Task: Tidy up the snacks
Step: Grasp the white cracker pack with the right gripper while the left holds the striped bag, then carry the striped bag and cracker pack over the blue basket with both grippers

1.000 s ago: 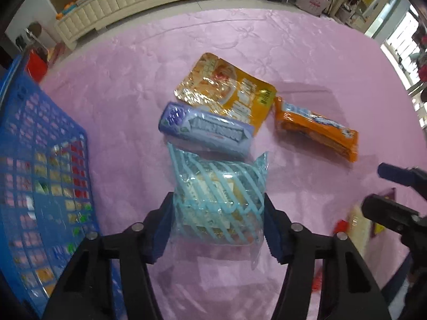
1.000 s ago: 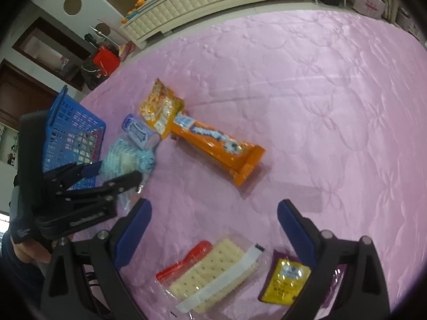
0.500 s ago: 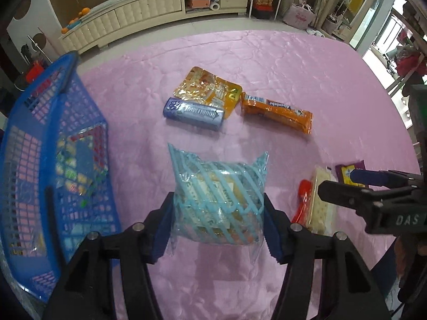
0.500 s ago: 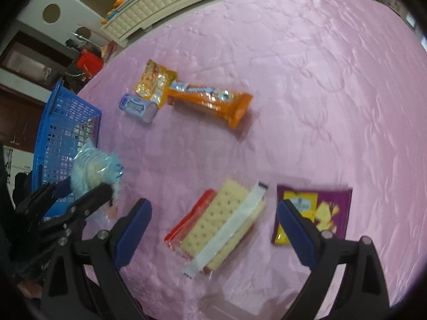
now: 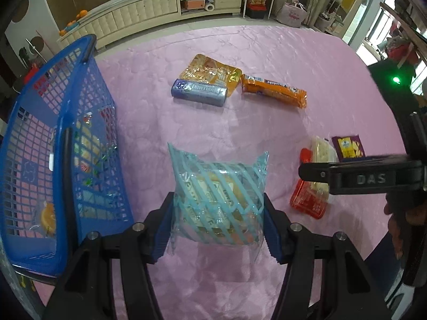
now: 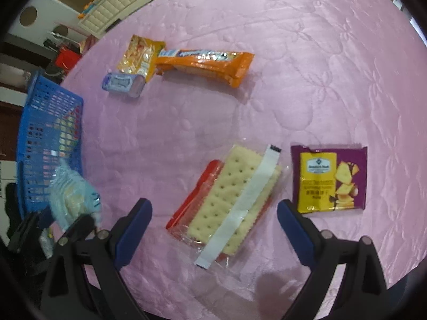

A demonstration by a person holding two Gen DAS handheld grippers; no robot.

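My left gripper (image 5: 216,229) is shut on a clear snack bag with light-blue stripes (image 5: 217,197) and holds it above the pink cloth, right of the blue basket (image 5: 64,160). The bag also shows in the right wrist view (image 6: 74,194), beside the basket (image 6: 48,138). My right gripper (image 6: 213,213) is open and hovers over a cracker pack (image 6: 234,194) lying on a red packet (image 6: 197,194). A purple and yellow chip packet (image 6: 329,180) lies just to its right.
A purple gum box (image 5: 198,92), a yellow-orange pouch (image 5: 210,73) and a long orange biscuit pack (image 5: 275,93) lie mid-table. The basket holds several snacks. A low cabinet (image 5: 149,10) stands behind the table. The table's near edge lies below the right gripper.
My left gripper has lifted the striped bag up and back, towards the basket. My right gripper has come down over the cracker pack, which now sits between its open fingers.
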